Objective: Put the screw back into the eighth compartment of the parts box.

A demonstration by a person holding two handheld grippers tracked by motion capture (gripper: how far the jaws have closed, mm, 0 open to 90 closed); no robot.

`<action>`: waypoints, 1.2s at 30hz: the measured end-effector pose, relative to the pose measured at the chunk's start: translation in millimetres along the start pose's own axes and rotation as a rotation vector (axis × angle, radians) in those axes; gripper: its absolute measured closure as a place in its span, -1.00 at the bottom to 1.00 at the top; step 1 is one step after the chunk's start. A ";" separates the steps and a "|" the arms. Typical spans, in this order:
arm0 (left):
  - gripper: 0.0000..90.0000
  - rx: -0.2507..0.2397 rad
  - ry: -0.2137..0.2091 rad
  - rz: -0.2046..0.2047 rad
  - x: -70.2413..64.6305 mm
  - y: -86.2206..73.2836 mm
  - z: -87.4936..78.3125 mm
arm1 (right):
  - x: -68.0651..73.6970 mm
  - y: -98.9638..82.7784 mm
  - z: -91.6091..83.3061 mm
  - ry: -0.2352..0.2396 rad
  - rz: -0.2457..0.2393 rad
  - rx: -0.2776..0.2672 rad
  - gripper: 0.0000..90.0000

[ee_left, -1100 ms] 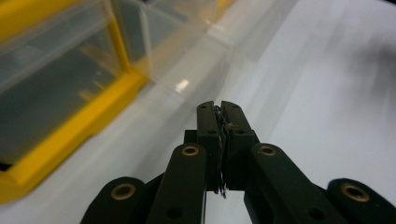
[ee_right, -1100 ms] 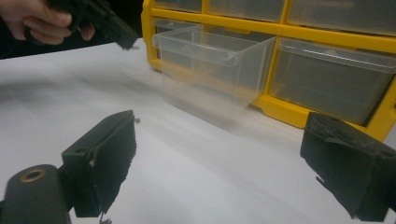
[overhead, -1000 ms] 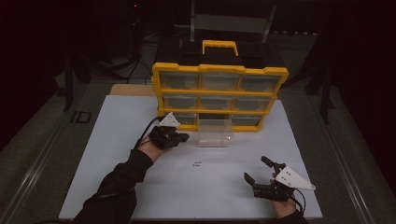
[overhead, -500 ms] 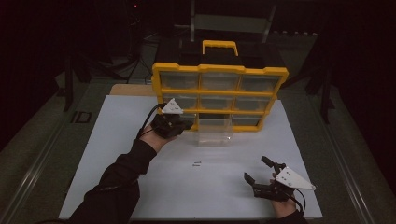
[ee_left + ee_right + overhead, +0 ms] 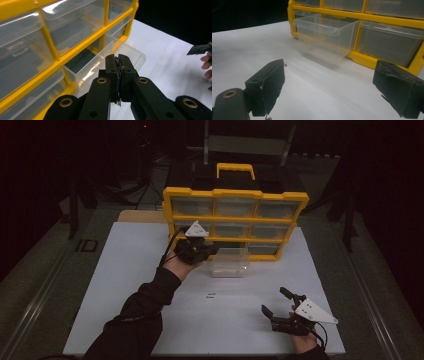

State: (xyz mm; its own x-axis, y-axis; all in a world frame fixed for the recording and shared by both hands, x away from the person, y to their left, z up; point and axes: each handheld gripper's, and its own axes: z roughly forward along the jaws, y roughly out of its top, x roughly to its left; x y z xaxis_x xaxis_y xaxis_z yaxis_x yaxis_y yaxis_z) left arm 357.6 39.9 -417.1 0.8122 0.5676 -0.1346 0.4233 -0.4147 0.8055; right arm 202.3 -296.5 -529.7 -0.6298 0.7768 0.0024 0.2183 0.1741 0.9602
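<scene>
The small dark bits [image 5: 211,295] on the table are too tiny to identify. The clear drawer [image 5: 325,37] looks blurred low down. The organizer [image 5: 50,45] runs off the picture's edge.

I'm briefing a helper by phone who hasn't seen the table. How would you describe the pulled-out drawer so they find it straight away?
Find the yellow organizer cabinet standing at the far side of the white table. Look along its bottom row, in the middle. The clear plastic drawer there juts out toward the person over the table, while every other drawer sits flush in the yellow frame.
</scene>
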 end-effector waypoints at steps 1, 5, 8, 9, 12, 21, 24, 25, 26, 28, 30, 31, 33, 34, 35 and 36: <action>0.94 -0.002 0.001 -0.004 -1.9 1.3 2.0 | 0.0 0.0 0.0 0.001 0.001 0.000 -0.76; 0.94 0.003 0.010 -0.020 -7.0 5.3 9.6 | 0.0 0.2 -0.4 0.001 0.001 -0.006 -0.76; 0.94 0.003 0.023 -0.035 -9.6 6.9 14.6 | -0.4 0.2 -0.6 0.000 0.001 -0.008 -0.76; 0.94 0.000 0.023 -0.034 -11.1 7.6 17.1 | -0.4 0.2 -0.7 0.000 0.000 -0.007 -0.76; 0.94 0.000 0.020 -0.043 -13.0 8.7 21.5 | -0.2 0.2 -0.7 0.000 0.000 -0.008 -0.76; 0.94 0.023 0.042 -0.082 -13.4 11.7 34.6 | -0.1 0.2 -0.3 0.001 0.001 -0.007 -0.76; 0.94 0.048 0.031 -0.085 -13.9 13.5 40.7 | -0.4 0.2 -0.6 0.001 -0.001 -0.007 -0.76; 0.94 0.056 0.034 -0.084 -13.5 13.9 42.2 | -0.4 0.2 -0.6 0.001 -0.001 -0.007 -0.76; 0.94 0.063 0.033 -0.083 -13.2 14.1 43.2 | -0.2 0.3 -0.7 0.002 -0.001 -0.007 -0.76; 0.94 0.076 0.036 -0.091 -11.8 13.8 45.7 | 0.0 0.2 -0.4 0.002 0.000 -0.006 -0.76; 0.94 0.090 0.036 -0.096 -10.3 12.9 48.0 | 0.0 0.3 -0.4 0.002 -0.001 -0.005 -0.76; 0.94 0.090 0.036 -0.096 -10.3 12.9 48.0 | 0.0 0.3 -0.4 0.002 -0.001 -0.005 -0.76; 0.94 0.108 0.029 -0.092 -7.9 10.3 52.9 | 0.0 0.3 -0.5 0.003 -0.002 -0.005 -0.76; 0.94 0.114 0.026 -0.089 -7.5 9.8 54.0 | -0.1 0.1 -0.4 0.004 -0.001 -0.006 -0.76; 0.94 0.114 0.026 -0.089 -7.5 9.8 54.0 | -0.1 0.1 -0.4 0.004 -0.001 -0.006 -0.76; 0.94 0.122 0.015 -0.088 -6.5 7.9 57.6 | -0.1 0.1 -0.3 0.003 -0.001 -0.004 -0.76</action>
State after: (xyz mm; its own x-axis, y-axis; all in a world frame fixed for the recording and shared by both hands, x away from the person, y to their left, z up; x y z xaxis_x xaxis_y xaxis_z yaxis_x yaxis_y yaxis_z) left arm 378.8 -8.0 -443.1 0.7644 0.6155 -0.1919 0.5388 -0.4462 0.7146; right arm 202.2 -296.8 -529.5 -0.6323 0.7747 0.0022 0.2148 0.1726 0.9613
